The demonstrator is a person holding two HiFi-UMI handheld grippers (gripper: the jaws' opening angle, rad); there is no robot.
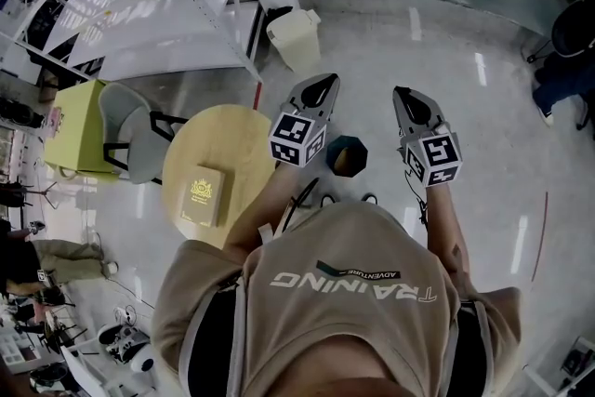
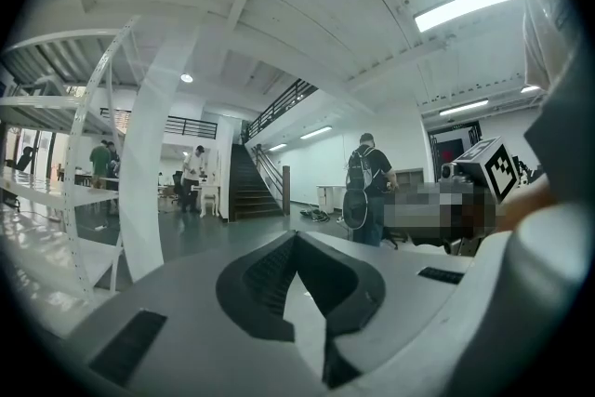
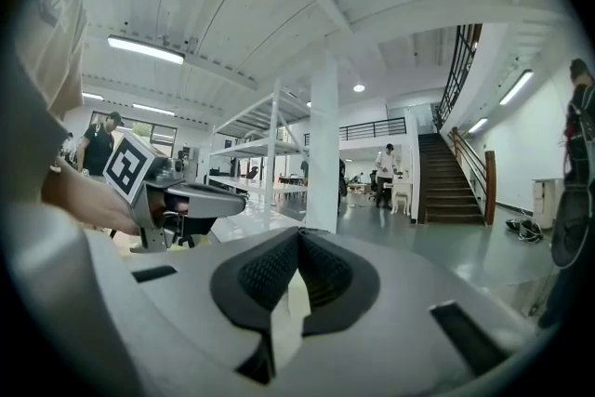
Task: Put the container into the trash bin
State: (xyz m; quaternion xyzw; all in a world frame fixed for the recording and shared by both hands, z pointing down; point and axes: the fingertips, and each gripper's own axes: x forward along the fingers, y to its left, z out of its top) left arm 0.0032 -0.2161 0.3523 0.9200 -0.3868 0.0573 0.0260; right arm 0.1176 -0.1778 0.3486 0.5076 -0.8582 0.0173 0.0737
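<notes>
A flat tan box (image 1: 202, 196) with a gold emblem on its lid, the lettering too small to read, lies on a round pale-wood table (image 1: 232, 130). Whether this box is the container, I cannot tell. At 3 o'clock from the table, on the glossy grey floor, stands a dark, faceted, open-topped trash bin (image 1: 349, 155) with something yellowish showing inside.

At about 11 o'clock from the bin hangs the left gripper (image 1: 321, 88), grey moulded plastic with a black-and-white marker cube. The right gripper (image 1: 405, 98) is at about 1 o'clock. Both are held in the air, apart from box and bin.

In the left gripper view the ribbed black jaw pads of the left gripper (image 2: 297, 242) meet at the tips with nothing between them. In the right gripper view the right gripper (image 3: 297, 239) is likewise closed and empty.

Farther out at 11 o'clock stands a cream, lidded, square-sided bin (image 1: 293, 37) beside white perforated-steel shelving (image 1: 177, 5). The person's beige shirt (image 1: 349, 293) reads "TRAINING" and "ADVENTURE".
</notes>
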